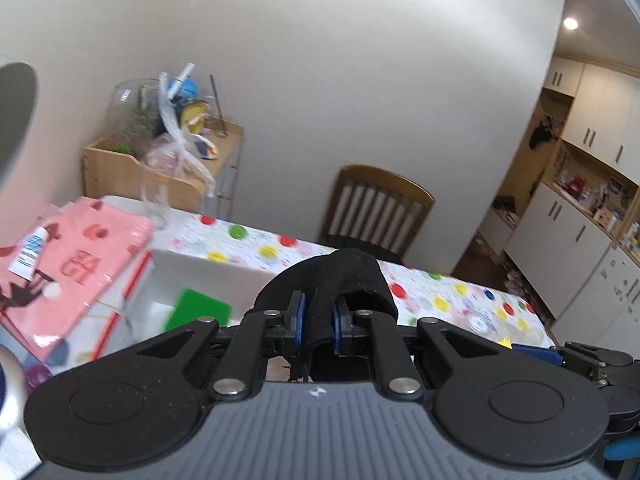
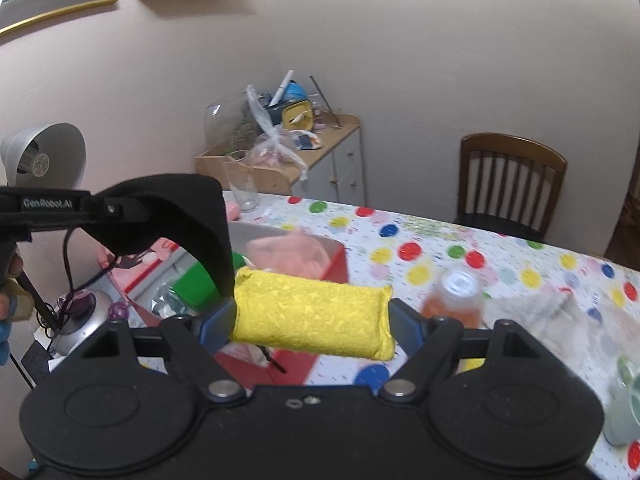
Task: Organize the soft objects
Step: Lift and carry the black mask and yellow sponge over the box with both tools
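A: Item 1, left gripper (image 1: 318,322). Condition?

B: Jaws drawn nearly together on a black cloth (image 1: 344,276). The fabric is pinched between the blue pads (image 1: 298,314) and bulges up and forward past them, held in the air above the table (image 1: 460,300) with the dotted tablecloth.

A: Item 2, right gripper (image 2: 312,320)?

B: Jaws set wide, clamping a yellow sponge (image 2: 312,314) lengthwise, 1 finger at each short end. It sits level, lifted over a red-sided box (image 2: 334,264).

A: Where are the 2 relative to each other?

B: In the right wrist view, the black cloth (image 2: 192,224) hangs just left of the sponge, its lower edge close to the sponge's left end; touching or not, I cannot tell.

A: Surroundings?

B: An orange bottle (image 2: 454,296) with a white cap behind the sponge, blurred. A wooden chair (image 1: 378,210) at the far side. A pink bag (image 1: 80,260) on the left.
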Motion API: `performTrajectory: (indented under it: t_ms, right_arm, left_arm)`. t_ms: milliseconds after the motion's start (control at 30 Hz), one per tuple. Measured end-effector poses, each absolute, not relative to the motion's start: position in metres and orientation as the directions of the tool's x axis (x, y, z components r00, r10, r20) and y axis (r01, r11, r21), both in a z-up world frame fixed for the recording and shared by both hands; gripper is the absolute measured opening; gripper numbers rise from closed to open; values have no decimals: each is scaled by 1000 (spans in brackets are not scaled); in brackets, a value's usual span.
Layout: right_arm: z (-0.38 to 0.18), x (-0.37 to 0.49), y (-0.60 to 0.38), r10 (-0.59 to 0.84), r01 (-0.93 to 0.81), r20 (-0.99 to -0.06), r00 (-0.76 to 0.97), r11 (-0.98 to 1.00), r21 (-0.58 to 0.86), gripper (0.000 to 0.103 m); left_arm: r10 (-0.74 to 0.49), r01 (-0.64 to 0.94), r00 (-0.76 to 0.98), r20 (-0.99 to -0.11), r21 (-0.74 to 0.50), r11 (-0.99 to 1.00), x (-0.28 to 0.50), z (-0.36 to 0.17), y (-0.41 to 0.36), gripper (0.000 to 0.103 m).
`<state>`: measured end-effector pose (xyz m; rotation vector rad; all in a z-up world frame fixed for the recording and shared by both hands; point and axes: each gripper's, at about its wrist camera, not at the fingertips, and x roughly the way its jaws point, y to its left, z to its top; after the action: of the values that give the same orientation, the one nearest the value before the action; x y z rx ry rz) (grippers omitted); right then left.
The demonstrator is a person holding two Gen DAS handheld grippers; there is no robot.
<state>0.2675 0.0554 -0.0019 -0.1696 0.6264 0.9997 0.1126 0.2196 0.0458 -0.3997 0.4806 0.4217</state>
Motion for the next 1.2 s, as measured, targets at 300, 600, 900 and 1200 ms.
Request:
performTrajectory:
  t_ms: [300, 600, 900, 1200]
  right_arm:
    - [-15, 264, 120, 720, -844, -600, 348, 519, 134, 81]
    - [-46, 266, 176, 667, -857, -673, 318, 506, 97, 81]
    - [-77, 268, 218, 608, -861, -736, 298, 505, 68, 81]
    - [-98, 266, 241, 563, -875, -761, 322, 484, -13, 81]
  left_arm:
    - [376, -520, 784, -493, -193, 832, 111, 51, 274, 13]
    - [358, -541, 734, -577, -178, 822, 143, 7, 328, 13]
    - [320, -549, 694, -645, -187, 814, 170, -44, 356, 13]
    - [278, -554, 610, -742, -148, 819, 186, -90, 370, 13]
